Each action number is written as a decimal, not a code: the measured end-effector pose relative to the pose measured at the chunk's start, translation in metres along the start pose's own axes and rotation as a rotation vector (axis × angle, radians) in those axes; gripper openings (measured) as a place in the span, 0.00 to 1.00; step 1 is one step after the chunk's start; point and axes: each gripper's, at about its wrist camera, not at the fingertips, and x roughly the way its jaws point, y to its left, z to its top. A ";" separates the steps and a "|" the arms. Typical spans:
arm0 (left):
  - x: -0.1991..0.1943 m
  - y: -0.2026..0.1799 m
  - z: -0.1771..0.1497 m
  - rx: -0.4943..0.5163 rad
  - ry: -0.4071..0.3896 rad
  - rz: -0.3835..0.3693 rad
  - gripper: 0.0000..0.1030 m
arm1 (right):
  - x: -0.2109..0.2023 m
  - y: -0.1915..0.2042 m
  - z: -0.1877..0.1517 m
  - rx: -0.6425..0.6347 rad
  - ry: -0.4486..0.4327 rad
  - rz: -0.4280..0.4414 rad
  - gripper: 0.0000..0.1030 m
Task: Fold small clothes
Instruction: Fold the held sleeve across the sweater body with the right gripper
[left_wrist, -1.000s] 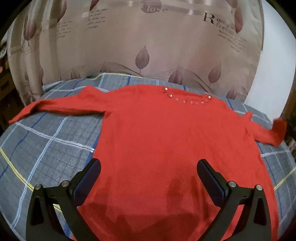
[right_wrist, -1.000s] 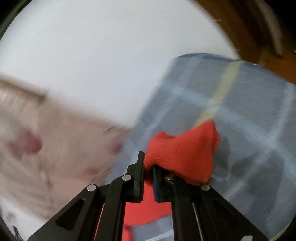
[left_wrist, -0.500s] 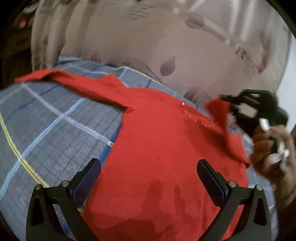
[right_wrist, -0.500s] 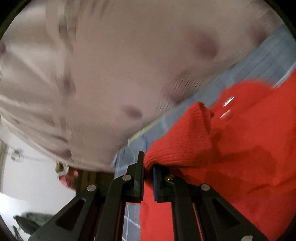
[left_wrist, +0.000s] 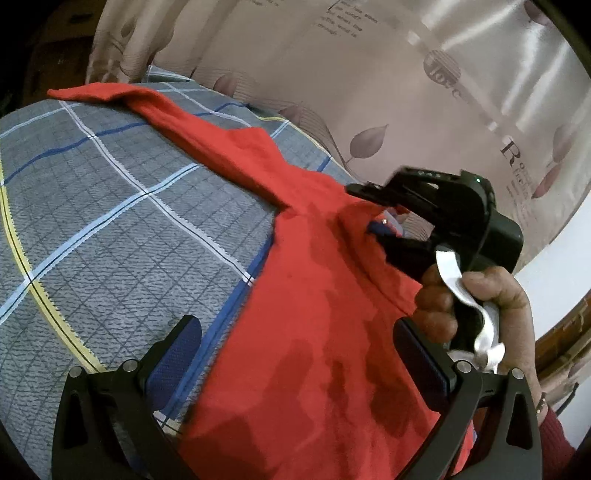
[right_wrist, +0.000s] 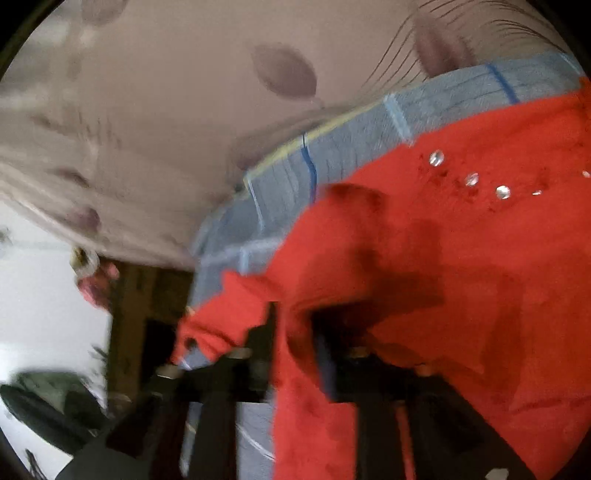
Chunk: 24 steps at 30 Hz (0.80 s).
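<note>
Right wrist view | my right jaws opening, sleeve between them, laid over sweater | left jaws wide, empty | far sleeve, body unfolded

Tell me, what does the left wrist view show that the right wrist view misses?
Only the left wrist view shows the sweater's far sleeve stretched out flat, the person's hand holding the right gripper, and the open left gripper. Only the right wrist view shows the shiny studs at the neckline and the folded-in sleeve between the opening jaws. Both show the red sweater, checked bedspread and curtain.
</note>
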 end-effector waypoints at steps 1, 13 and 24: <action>0.000 0.001 0.001 -0.005 0.000 -0.001 1.00 | 0.000 0.004 -0.001 -0.036 0.017 -0.035 0.51; 0.002 0.000 0.007 0.032 0.047 0.013 1.00 | -0.184 -0.032 -0.069 -0.210 -0.262 0.106 0.76; 0.044 -0.068 0.057 0.657 0.035 0.241 1.00 | -0.230 -0.153 -0.150 0.024 -0.291 -0.001 0.76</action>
